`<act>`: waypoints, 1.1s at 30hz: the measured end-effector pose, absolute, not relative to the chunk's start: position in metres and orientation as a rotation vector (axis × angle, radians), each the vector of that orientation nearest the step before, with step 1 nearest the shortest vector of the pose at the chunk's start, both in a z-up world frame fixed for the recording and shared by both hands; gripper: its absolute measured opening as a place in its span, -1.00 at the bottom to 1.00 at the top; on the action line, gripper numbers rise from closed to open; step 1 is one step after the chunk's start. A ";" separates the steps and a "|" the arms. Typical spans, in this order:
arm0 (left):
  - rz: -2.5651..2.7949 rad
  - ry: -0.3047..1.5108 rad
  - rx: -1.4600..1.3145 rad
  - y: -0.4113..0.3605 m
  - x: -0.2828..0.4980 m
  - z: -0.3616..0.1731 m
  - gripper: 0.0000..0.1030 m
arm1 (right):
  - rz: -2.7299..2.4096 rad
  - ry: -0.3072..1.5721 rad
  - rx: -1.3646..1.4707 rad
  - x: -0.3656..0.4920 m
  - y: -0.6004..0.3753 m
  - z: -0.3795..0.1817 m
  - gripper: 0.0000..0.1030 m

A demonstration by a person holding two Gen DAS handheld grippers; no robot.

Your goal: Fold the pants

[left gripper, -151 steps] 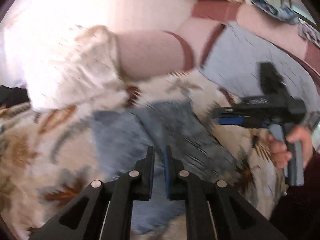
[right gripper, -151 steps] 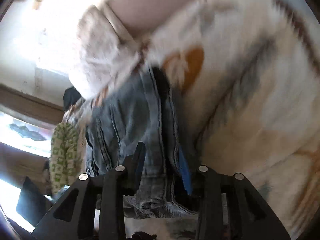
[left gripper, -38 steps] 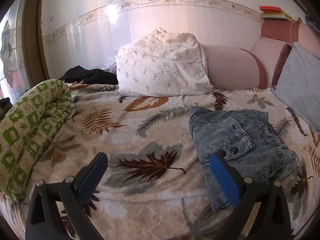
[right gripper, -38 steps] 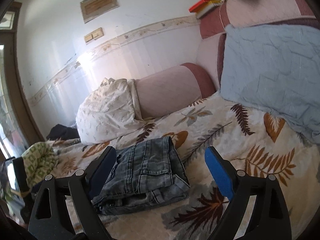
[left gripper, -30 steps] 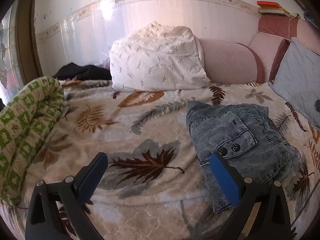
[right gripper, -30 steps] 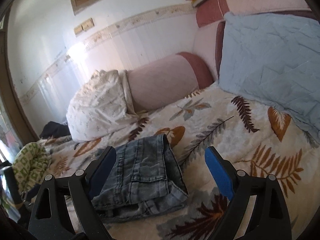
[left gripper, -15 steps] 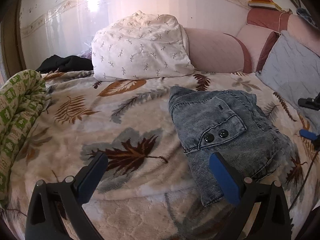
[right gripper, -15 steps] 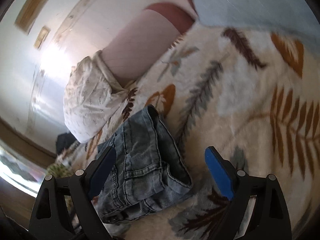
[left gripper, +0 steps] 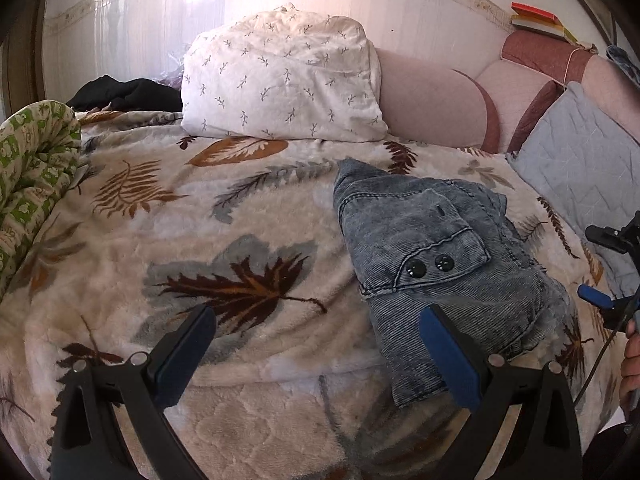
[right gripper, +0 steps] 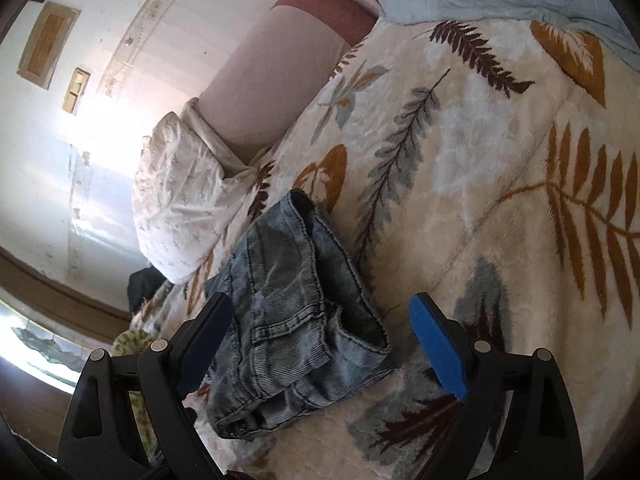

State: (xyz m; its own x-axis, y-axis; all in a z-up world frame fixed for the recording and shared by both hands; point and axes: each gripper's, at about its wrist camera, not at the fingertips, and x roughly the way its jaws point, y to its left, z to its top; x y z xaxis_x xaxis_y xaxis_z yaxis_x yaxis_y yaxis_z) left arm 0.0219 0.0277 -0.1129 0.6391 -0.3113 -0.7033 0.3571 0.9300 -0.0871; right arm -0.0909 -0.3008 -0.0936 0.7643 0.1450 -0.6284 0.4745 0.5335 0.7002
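Observation:
The blue denim pants point(left gripper: 436, 256) lie folded in a compact bundle on the leaf-patterned blanket point(left gripper: 200, 240), a buttoned pocket flap on top. In the right wrist view the pants point(right gripper: 296, 308) lie just beyond my fingers. My left gripper point(left gripper: 316, 352) is open and empty, hovering near the pants' front left edge. My right gripper point(right gripper: 320, 340) is open and empty, tilted, over the bundle's near end. It also shows at the right edge of the left wrist view point(left gripper: 612, 272), held in a hand.
A white patterned pillow point(left gripper: 280, 80) and a pink bolster point(left gripper: 432, 108) lie at the back by the wall. A grey-blue cushion point(left gripper: 580, 168) stands at right. A green-and-white rolled quilt point(left gripper: 32, 176) lies at left, dark clothing point(left gripper: 124, 94) behind it.
Both grippers, shut 5 seconds ago (the right one on the denim), are now open and empty. Over the last second the left moved closer; the right tipped down toward the bundle.

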 end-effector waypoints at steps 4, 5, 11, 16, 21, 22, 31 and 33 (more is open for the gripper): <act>-0.378 0.794 0.072 0.027 0.023 -0.115 0.99 | -0.202 0.705 1.012 -0.089 -0.301 -0.095 0.76; -0.379 0.796 0.074 0.026 0.023 -0.115 0.99 | -0.201 0.705 1.008 -0.088 -0.301 -0.094 0.76; -0.372 0.801 0.080 0.026 0.023 -0.117 0.99 | -0.194 0.712 1.007 -0.087 -0.299 -0.096 0.76; -0.367 0.800 0.080 0.027 0.024 -0.117 0.99 | -0.193 0.708 0.982 -0.086 -0.295 -0.094 0.76; -0.359 0.792 0.089 0.027 0.023 -0.117 0.99 | -0.186 0.710 0.974 -0.085 -0.294 -0.094 0.76; -0.356 0.791 0.091 0.028 0.022 -0.116 0.99 | -0.185 0.709 0.974 -0.085 -0.294 -0.094 0.76; -0.315 0.738 0.130 0.022 0.018 -0.107 0.99 | -0.183 0.697 0.875 -0.078 -0.282 -0.082 0.76; -0.307 0.727 0.134 0.022 0.018 -0.105 0.99 | -0.187 0.683 0.822 -0.074 -0.277 -0.074 0.76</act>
